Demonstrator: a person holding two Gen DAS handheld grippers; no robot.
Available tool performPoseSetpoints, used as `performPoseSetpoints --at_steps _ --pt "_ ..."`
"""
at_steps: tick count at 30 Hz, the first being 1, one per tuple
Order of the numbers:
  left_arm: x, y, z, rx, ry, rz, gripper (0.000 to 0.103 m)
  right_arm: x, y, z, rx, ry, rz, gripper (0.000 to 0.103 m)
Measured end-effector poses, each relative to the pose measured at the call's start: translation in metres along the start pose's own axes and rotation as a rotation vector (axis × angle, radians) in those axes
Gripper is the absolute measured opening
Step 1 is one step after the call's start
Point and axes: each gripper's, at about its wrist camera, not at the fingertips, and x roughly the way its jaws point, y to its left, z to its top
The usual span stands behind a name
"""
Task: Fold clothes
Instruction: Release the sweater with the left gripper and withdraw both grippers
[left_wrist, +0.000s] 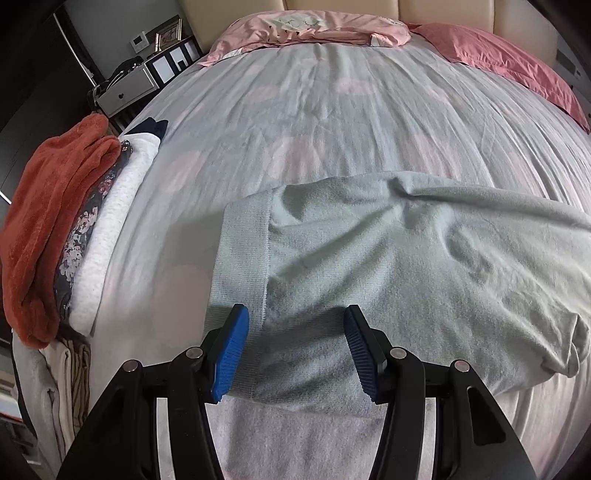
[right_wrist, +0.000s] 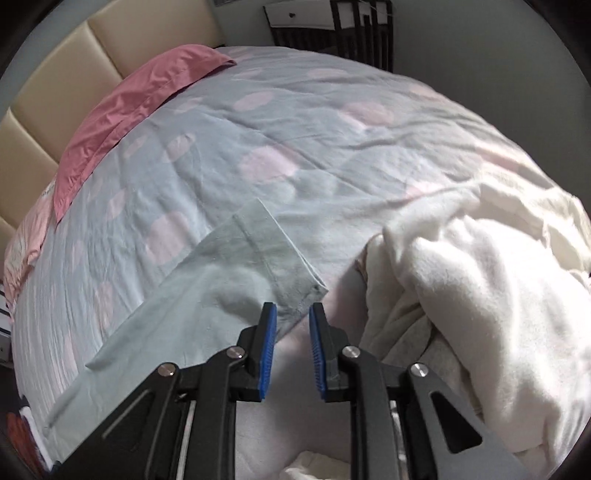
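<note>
A pale green knit sweater (left_wrist: 388, 266) lies spread on the bed, its ribbed hem band (left_wrist: 240, 258) toward the left. My left gripper (left_wrist: 295, 350) is open just above the hem's near end, jaws wide apart and empty. In the right wrist view the same sweater (right_wrist: 207, 291) shows a sleeve with a ribbed cuff (right_wrist: 273, 251). My right gripper (right_wrist: 292, 350) is open with a narrower gap, just short of the cuff's near corner, holding nothing.
A stack of folded clothes (left_wrist: 74, 229), rust, floral and white, sits at the bed's left edge. A heap of cream-white clothes (right_wrist: 472, 295) lies right of the right gripper. Pink pillows (left_wrist: 314, 33) lie against the headboard. A nightstand (left_wrist: 125, 88) stands at the far left.
</note>
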Motion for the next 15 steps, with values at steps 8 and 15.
performPoseSetpoints --at_steps 8,15 --pt "0.005 -0.001 0.004 0.017 -0.041 -0.003 0.055 0.039 -0.009 0.006 0.106 -0.009 0.043 0.029" --pt "0.021 0.012 0.010 0.016 -0.027 0.017 0.061 0.041 0.031 0.003 -0.113 -0.055 -0.245 0.015"
